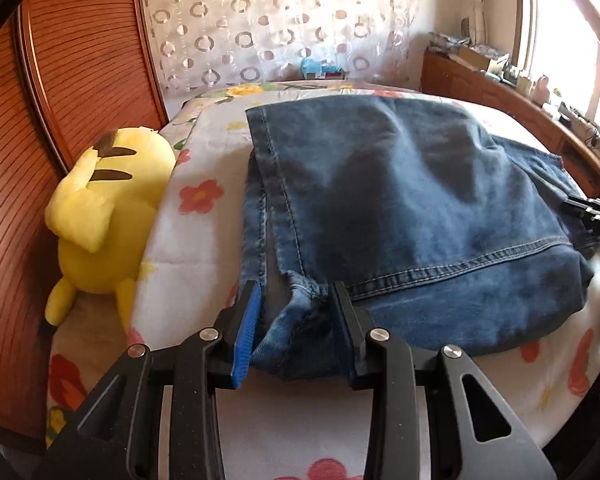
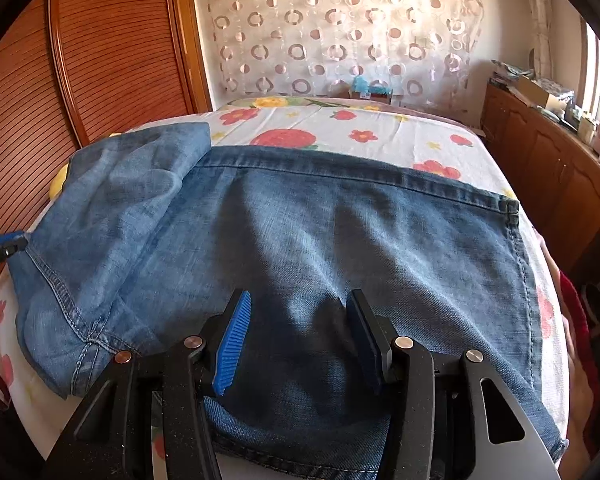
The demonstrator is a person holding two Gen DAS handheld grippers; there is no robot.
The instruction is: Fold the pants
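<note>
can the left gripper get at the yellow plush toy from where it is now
Probably yes. The left gripper has its fingers apart around a bunched edge of the jeans, so it looks free to leave. The yellow plush toy lies to its left on the bed, nothing between.

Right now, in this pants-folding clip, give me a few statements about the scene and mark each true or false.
1. The jeans lie on a floral bed sheet. True.
2. A green plush toy lies beside the bed. False: the plush toy is yellow.
3. The left gripper has bunched denim between its open fingers. True.
4. The right gripper hangs over bare sheet. False: it is over the denim, jaws apart.
5. The curtain is plain. False: it carries ring patterns.
</note>
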